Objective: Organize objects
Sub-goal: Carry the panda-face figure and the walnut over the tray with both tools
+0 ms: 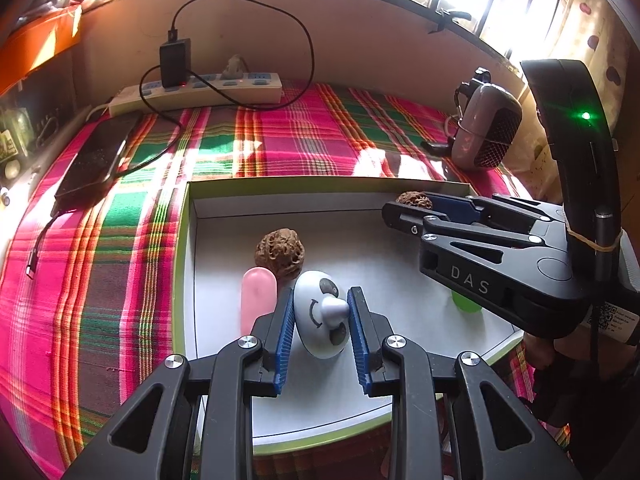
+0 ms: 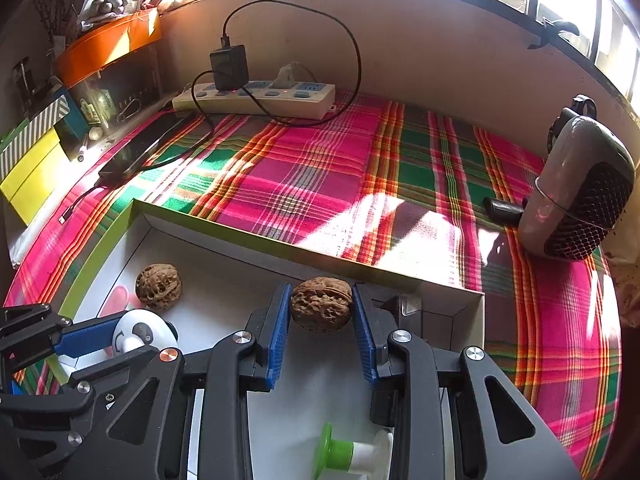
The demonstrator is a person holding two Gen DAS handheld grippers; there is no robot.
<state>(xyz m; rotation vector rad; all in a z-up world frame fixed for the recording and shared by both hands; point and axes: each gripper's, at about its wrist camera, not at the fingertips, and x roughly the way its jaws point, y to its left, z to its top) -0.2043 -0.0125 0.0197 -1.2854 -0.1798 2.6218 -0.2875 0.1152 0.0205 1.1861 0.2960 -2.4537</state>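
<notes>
Crowding the white tray [image 1: 192, 280] around my jaws are a loose walnut [image 1: 278, 253] and a pink oblong piece [image 1: 258, 300] just left of my left gripper [image 1: 320, 316], with a green-and-white spool [image 2: 344, 454] lying under my right gripper [image 2: 322, 312]. My left jaws are clamped on a white panda-faced toy [image 1: 320, 316], smooth with dark eye patches. My right jaws are clamped on a wrinkled brown walnut [image 2: 322, 309] over the tray's far corner. "DAS" is lettered on my right tool.

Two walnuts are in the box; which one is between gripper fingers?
The walnut near the box's far wall sits between the right gripper's blue pads. The other walnut lies free on the box floor, by the pink object.
</notes>
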